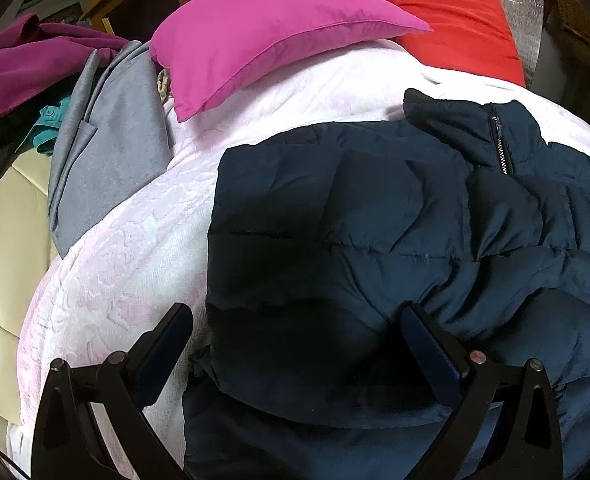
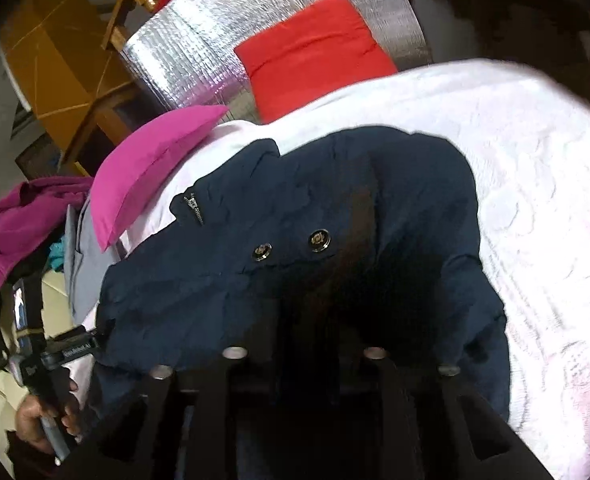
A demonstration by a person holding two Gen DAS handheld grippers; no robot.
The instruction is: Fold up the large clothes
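The dark navy quilted puffer jacket (image 1: 375, 240) lies partly folded on the white-pink textured bedspread (image 1: 127, 248). The left gripper (image 1: 295, 344) hovers released; the right gripper (image 2: 303, 344) seems clenched on jacket fabric, fingertips hidden. Lift slowly, keeping the edges aligned.

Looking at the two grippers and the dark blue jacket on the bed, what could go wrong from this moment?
1. The left gripper is open above the puffy navy jacket; its fingers may pinch only one slippery layer, so the fold slides apart.
2. The right gripper's fingers are hidden in dark fabric, so a grip may also catch the white bedspread.
3. The pink pillow lies close; a wide fold could push it.
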